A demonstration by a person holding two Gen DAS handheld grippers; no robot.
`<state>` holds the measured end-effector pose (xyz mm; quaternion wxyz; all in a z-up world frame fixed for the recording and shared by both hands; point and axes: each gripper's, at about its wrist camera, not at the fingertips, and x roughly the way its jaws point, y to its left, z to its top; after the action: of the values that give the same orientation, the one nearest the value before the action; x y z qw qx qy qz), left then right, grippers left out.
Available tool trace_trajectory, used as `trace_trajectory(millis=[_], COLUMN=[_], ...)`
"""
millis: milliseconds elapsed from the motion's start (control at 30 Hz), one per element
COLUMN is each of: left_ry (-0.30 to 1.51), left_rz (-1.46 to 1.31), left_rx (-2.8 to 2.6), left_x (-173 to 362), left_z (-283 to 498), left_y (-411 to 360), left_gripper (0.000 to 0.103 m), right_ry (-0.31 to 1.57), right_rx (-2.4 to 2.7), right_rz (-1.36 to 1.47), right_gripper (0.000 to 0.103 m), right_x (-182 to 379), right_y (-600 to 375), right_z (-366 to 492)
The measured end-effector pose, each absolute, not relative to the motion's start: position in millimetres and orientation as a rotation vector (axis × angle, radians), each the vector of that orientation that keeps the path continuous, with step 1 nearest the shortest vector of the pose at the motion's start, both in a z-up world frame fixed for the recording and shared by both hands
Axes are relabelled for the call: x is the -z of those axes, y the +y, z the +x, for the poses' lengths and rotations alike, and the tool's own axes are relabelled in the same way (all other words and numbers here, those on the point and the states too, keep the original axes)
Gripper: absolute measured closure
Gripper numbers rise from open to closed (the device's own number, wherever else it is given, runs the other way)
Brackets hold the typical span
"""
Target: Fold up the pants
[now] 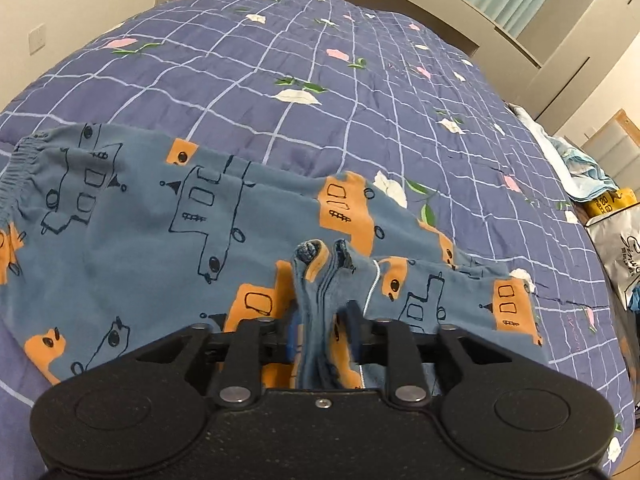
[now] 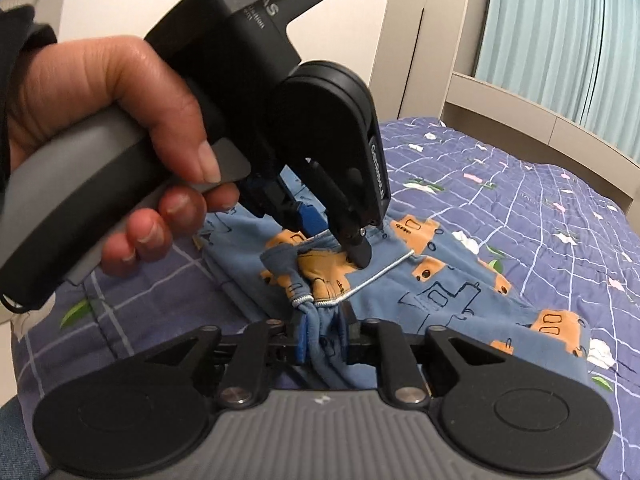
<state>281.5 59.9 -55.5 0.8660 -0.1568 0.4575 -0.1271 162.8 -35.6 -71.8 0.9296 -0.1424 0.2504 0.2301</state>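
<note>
Blue pants [image 1: 140,220] printed with orange and outlined cars lie across the blue checked bedspread [image 1: 320,40], their elastic waistband at the far left. A bunched fold of that fabric stands between the jaws of my left gripper [image 1: 324,328], with a gap showing beside the right finger, so the jaws look open. In the right wrist view a hand [image 2: 100,92] holds the left gripper [image 2: 334,240] just above the pants [image 2: 460,292]. My right gripper [image 2: 326,334] sits close in front of it, jaws parted around a loose wad of hem fabric. A white drawstring [image 2: 372,280] runs between the two.
The bedspread [image 2: 560,208] reaches back to a beige bed frame [image 2: 520,100] and pale green curtains [image 2: 560,40]. Off the bed's right edge lie crumpled light cloth [image 1: 568,160] and a printed bag [image 1: 616,248].
</note>
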Motion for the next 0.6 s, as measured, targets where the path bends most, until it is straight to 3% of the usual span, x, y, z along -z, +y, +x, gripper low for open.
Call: trace_trajectory(millis=[33,100,167,267,367,600], left_ry=[0.959,0.956,0.940,0.907,0.875,0.824], left_rz=[-0.331,-0.331,-0.311,-0.272,-0.243,-0.037], left_rx=[0.267,0.263,0.243,0.185,0.133,0.070], left_x=[55,52,46,37,29,36], left_z=[281,281,277,269,257,226], left_y=[60,59,59,57,52,16], left_gripper=[0.061,0.048,0.025,0.008,0.002,0.001], right_ry=[0.508,0.488,0.459,0.432,0.409,0.418], right_rx=[-0.471,-0.473,-0.465,-0.415,-0.358,-0.170], right_rz=[-0.290,-0.289,-0.291,-0.287,-0.253,-0.161], right_gripper=[0.064,0.042,0.029,0.011,0.001,0.000], right_x=[72,69,65,60,54,43], right_y=[-41,-51,-67,-95,-132,-200], right_z=[166,159,151,140,130,127])
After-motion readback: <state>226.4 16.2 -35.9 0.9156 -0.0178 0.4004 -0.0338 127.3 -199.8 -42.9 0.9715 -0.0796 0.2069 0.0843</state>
